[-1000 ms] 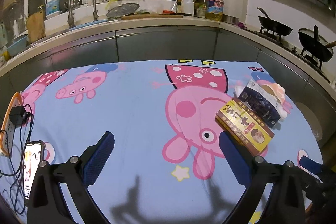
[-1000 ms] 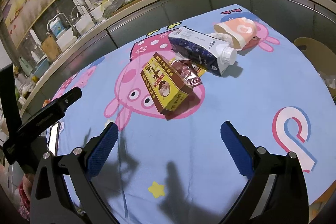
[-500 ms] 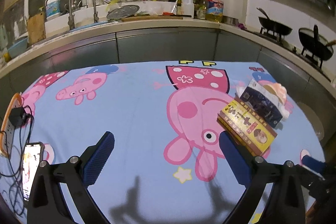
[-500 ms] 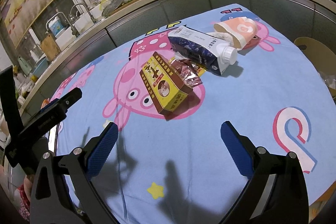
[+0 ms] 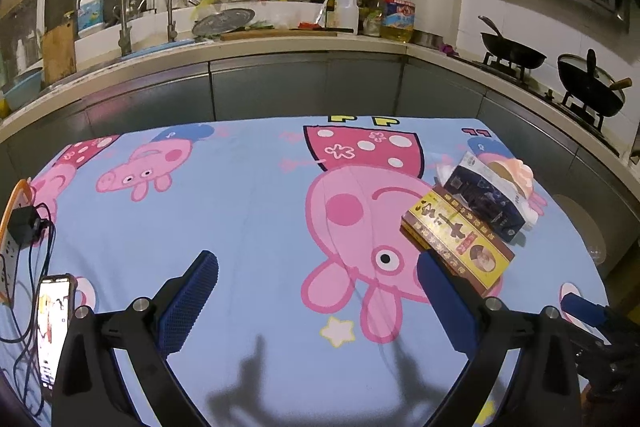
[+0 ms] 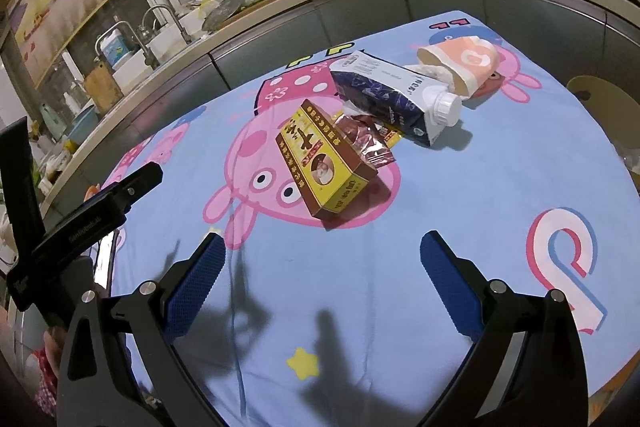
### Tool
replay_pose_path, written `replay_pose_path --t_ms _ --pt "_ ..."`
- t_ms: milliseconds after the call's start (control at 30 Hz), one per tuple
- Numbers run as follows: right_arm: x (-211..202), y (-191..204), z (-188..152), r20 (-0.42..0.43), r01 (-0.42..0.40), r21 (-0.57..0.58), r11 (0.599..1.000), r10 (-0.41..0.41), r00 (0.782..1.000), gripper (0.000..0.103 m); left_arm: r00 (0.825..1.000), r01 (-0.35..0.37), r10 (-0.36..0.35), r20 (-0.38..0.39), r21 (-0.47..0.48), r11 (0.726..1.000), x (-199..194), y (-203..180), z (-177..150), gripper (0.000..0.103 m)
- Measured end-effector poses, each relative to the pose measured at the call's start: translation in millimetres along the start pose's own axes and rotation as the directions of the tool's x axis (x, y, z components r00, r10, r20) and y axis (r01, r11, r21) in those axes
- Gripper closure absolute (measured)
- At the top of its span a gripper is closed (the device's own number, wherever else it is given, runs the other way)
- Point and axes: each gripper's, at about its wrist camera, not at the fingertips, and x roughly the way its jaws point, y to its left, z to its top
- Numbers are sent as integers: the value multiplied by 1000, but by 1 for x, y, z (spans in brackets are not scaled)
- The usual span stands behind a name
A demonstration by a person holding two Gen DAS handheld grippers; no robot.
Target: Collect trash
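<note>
**Both grippers spread over the table, trash pile untouched**

Right gripper [image 6: 322, 259]: blue-padded fingers [image 6: 198, 277] wide apart, nothing between them, hovering above the Peppa Pig tablecloth [image 6: 500, 187]. Just beyond its tips lies the yellow-and-brown box [image 6: 324, 163], flat on the cloth, long side angled away. Against the box's far side sits a crumpled dark red foil wrapper [image 6: 366, 141]. Behind the wrapper, a navy-and-white carton [image 6: 394, 95] lies on its side, its white screw cap pointing away from the box. Past the carton, a peach paper cup [image 6: 460, 65] lies tipped over with white tissue at its mouth.

Left gripper [image 5: 318, 269]: fingers [image 5: 192, 297] also wide apart, empty, over bare cloth. The box [image 5: 456, 241] is just past its right finger, not touching as far as can be told. Well away from the box, at the cloth's opposite edge: a lit phone [image 5: 54, 327] and a power strip [image 5: 12, 227] with cables.
</note>
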Motion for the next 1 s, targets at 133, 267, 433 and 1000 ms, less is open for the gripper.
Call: replay_pose_path --t_ms 133,267,433,1000 --pt "-1 0 0 4 -3 -1 1000 3 1000 7 1000 14 -14 -20 -16 1000 3 3 0 4" --pt "-5 0 1 26 -1 -5 1000 2 1000 13 1000 23 -23 -19 -22 999 3 3 -1 4" --pt "-9 1 2 49 -3 -15 1000 4 999 21 999 34 -34 -7 -13 999 0 2 -2 4" --pt "26 -5 22 16 26 -95 995 -24 1000 44 994 66 -72 -85 -64 996 18 12 -6 4"
